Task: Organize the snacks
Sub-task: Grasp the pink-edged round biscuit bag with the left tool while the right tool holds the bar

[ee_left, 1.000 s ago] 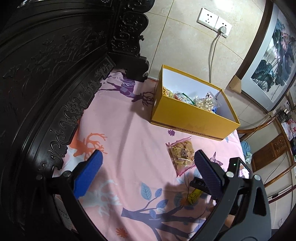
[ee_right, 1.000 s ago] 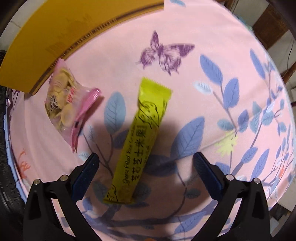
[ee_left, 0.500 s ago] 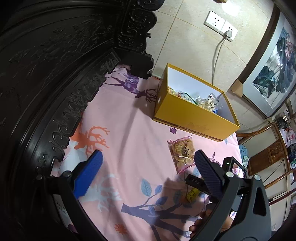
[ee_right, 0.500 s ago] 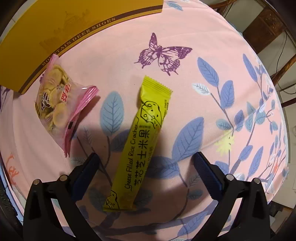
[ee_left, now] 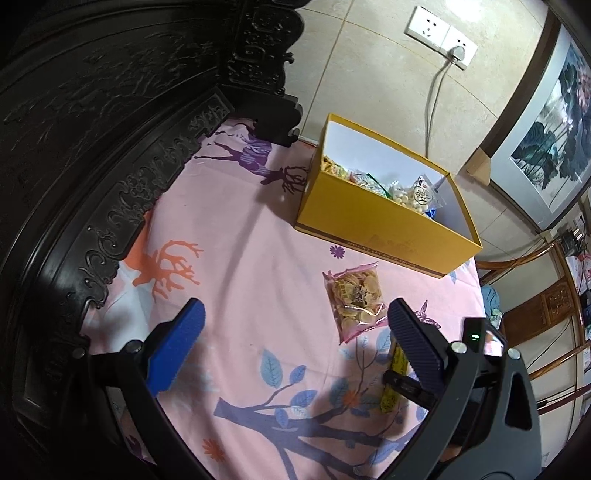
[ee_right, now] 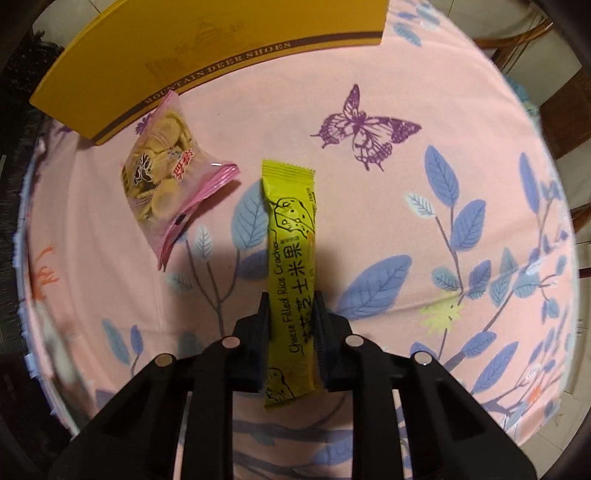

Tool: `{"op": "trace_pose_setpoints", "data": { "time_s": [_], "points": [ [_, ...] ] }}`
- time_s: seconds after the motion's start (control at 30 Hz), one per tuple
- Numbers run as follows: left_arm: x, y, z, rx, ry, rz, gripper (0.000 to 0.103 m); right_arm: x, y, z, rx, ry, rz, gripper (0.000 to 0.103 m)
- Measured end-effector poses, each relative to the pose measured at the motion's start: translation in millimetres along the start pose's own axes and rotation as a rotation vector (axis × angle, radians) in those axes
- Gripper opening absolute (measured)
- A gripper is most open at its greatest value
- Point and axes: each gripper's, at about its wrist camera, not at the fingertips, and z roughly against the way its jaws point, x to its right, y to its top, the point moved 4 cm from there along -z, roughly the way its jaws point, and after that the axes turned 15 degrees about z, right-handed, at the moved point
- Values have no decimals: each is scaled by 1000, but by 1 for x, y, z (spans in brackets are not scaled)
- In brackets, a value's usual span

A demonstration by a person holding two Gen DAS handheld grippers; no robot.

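A long yellow rice cracker bar (ee_right: 291,236) lies on the pink patterned cloth (ee_right: 424,229). My right gripper (ee_right: 291,300) points down at it, its jaws closing, with both pads pressed against the bar's lower half. To the bar's left lies a pink bag of round cookies (ee_right: 166,184) (ee_left: 356,299). The open yellow shoe box (ee_left: 369,221) (ee_right: 184,62) behind it holds several snack packs (ee_left: 410,192). My left gripper (ee_left: 295,310) hovers open and empty over the cloth, the cookie bag just beyond its right finger. In the left wrist view the bar (ee_left: 391,395) peeks out beside that finger.
A dark carved wooden frame (ee_left: 92,147) borders the cloth on the left. Behind the box is a tiled wall with a socket (ee_left: 439,33) and a cable. A framed painting (ee_left: 554,140) and wooden furniture (ee_left: 546,302) stand at the right.
The right gripper's jaws went from wide open to closed on the yellow bar, which now points straight ahead. The left gripper drifted slightly; its jaws stayed open.
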Motion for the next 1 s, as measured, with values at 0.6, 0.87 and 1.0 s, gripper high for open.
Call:
{"op": "trace_pose_setpoints", "data": {
  "time_s": [0.6,0.87,1.0],
  "points": [
    [105,-55,-146,-136,126,-146,101,115,21,55,190,73,84,22],
    [103,-62,-183,-136,223,-111,101,125,34,57,224,66,132,22],
    [95,-62,-194,-151,243,-72,101,124,37,55,227,68,141,22]
  ]
}}
